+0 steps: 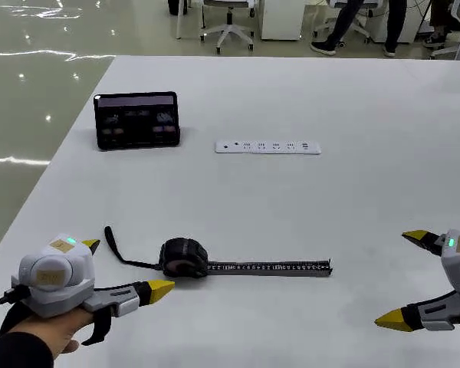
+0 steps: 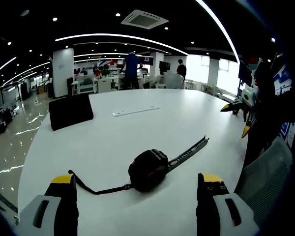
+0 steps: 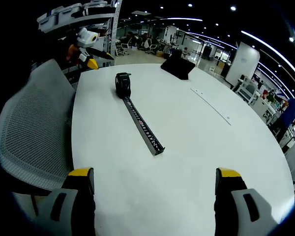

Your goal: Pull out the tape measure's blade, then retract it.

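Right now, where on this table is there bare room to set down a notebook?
Bare: the wide stretch between power strip and tape measure, and the table's right side. Crowded: by the left hand-held gripper, around the strap.

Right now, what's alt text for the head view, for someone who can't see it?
A black tape measure lies on a white table with its blade pulled out. The open left gripper and open right gripper flank it, holding nothing; a tablet and power strip sit beyond.

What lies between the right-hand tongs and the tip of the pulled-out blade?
Nothing: bare white table separates the right tongs from the blade tip. The head view and the right gripper view both show this.
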`<move>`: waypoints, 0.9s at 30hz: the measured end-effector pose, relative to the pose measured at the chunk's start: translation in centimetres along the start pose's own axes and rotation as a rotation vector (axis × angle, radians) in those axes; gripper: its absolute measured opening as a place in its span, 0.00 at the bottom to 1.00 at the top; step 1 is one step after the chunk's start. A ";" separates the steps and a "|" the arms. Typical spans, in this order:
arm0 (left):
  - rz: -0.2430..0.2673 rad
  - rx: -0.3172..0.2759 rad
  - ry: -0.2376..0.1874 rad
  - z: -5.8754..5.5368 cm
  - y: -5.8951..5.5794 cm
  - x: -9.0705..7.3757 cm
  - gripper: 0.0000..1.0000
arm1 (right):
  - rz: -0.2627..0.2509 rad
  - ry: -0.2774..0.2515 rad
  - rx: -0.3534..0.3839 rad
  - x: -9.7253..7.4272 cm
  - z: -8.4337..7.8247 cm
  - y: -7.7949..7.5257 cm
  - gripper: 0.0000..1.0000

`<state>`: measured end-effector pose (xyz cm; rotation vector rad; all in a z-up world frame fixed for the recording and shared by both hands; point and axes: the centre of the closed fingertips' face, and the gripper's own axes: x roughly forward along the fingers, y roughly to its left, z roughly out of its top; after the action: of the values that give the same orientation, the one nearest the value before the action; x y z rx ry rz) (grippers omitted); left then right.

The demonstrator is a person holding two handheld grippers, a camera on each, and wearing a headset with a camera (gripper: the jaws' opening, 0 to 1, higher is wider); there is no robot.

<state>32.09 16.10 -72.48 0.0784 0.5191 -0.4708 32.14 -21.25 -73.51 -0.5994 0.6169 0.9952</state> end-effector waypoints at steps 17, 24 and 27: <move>0.103 -0.017 0.018 -0.4 0.5 2.7 0.98 | 0.083 0.048 -0.099 2.8 1.5 -0.7 0.96; 0.192 -0.075 0.020 -1.0 1.5 3.7 0.99 | 0.124 0.061 -0.136 4.5 2.1 -1.1 0.95; 0.207 -0.104 0.004 -1.1 1.5 4.0 0.99 | 0.139 0.071 -0.152 5.2 2.3 -1.4 0.95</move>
<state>35.31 16.03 -75.49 0.0323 0.5328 -0.2413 35.96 -17.27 -75.39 -0.7357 0.6559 1.1626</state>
